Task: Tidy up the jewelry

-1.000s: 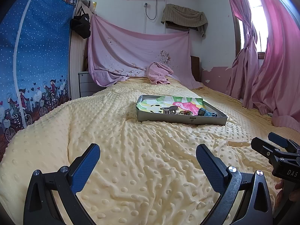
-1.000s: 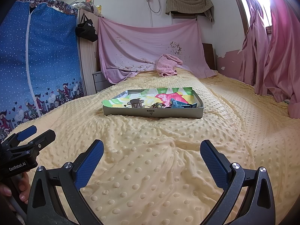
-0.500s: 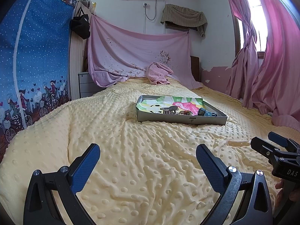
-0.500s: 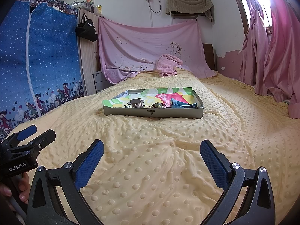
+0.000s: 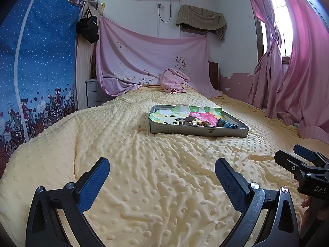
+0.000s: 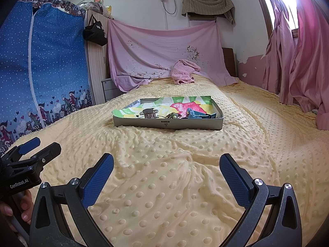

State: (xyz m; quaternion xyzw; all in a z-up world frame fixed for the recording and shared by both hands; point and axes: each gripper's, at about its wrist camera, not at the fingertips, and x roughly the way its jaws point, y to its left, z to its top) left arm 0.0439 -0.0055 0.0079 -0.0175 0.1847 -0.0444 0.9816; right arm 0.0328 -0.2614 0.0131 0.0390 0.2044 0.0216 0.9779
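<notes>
The left gripper [image 5: 162,169] hovered wide apart and empty over the yellow dotted blanket [image 5: 144,164], well short of the work. Ahead, the shallow gray tray [image 6: 167,124] sat mid-bed, keeping a gray hair claw [image 6: 148,112], a beaded piece [image 6: 173,115] and a blue hair clip [image 6: 197,115] corralled on its colorful liner. The right gripper [image 6: 166,171] likewise hung wide and empty, probably ready to reach in.

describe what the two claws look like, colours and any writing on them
Both match: the left claw and right claw have black angular frames, silver screw heads and flat blue textured pads. Seen from the side, the left one's body reads "GenRobot.AI" in white; the right one's shows "DAS", cut off at the edge. Bare fingers wrap the left handle. No cables visible.
</notes>
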